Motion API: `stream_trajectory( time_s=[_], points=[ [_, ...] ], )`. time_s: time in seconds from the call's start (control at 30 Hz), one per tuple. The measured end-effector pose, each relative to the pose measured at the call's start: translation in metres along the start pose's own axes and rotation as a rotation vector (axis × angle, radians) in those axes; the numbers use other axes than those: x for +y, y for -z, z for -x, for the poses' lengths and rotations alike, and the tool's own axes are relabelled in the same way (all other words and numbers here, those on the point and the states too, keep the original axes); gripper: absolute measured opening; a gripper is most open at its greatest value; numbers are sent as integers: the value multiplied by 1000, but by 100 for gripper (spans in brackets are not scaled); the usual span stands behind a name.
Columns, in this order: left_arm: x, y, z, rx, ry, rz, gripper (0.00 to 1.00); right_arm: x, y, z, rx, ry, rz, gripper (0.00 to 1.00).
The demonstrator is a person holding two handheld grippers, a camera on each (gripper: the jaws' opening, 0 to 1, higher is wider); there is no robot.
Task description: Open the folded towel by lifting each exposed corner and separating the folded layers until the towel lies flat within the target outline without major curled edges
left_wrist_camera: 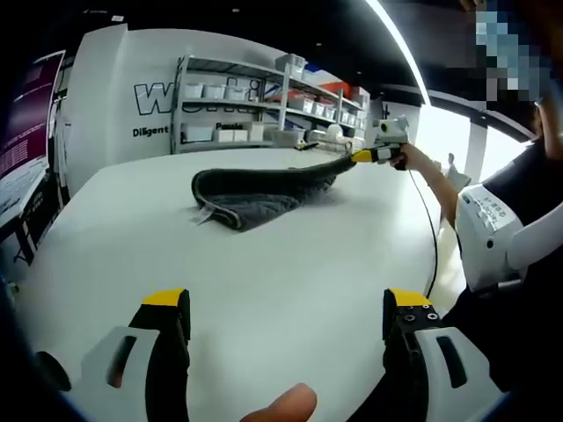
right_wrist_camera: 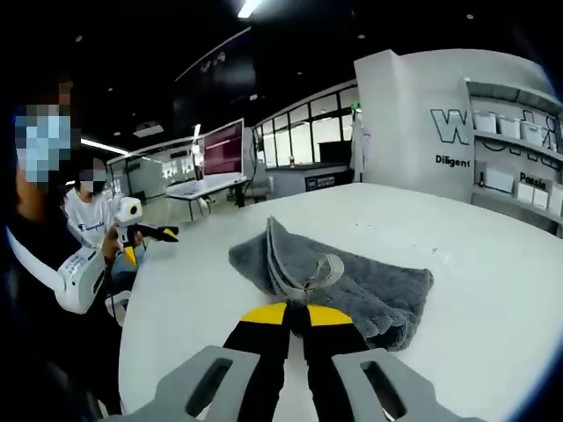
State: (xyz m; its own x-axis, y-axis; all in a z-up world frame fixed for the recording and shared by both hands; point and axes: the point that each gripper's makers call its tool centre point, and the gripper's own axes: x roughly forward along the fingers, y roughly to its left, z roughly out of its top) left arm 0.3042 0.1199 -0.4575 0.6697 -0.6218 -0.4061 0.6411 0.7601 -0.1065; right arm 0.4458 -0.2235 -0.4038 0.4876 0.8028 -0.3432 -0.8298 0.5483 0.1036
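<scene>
A large white table (left_wrist_camera: pixel 264 255) is carrying everything here, and behind it white shelving (left_wrist_camera: pixel 264 97) with bins is standing against a wall. The grey towel (right_wrist_camera: pixel 352 286) is lying toward the table's far edge as the left gripper view shows it, well apart from the near edge where the left gripper is waiting. It is still folded: layers are stacking at one end, and one edge is rising off the table in a long arc, which suggests the top layer is being peeled back so the folds can part.

The right gripper (right_wrist_camera: pixel 297 308) is doing that lifting. Its yellow-tipped jaws are pressing together on a raised corner of the towel, pinching the hem and a small fabric loop, and in the left gripper view the same tool (left_wrist_camera: pixel 374 155) is holding the cloth up at the far right edge of the table, with a person's hand behind it.

The left gripper (left_wrist_camera: pixel 286 312) is hanging over bare table near the near edge, its jaws standing wide apart and holding nothing, probably kept back until a second corner needs taking. No target outline is visible on the table, so the unfolding looks only begun.
</scene>
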Motion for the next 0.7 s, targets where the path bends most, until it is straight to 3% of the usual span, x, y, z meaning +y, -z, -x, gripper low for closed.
stream_trajectory(
  time_s=[0.3,0.57,0.7],
  points=[
    [-6,-1,-4,6,16,-7,89,-8,53,1,132,22,-49,3],
    [-5,-1,-6,14,11,-2,89,-13,72,-2,179,34,-55,3],
    [2,-14,-8,-70,10,23,90,-16,76,-3,192,30,-49,3]
  ],
)
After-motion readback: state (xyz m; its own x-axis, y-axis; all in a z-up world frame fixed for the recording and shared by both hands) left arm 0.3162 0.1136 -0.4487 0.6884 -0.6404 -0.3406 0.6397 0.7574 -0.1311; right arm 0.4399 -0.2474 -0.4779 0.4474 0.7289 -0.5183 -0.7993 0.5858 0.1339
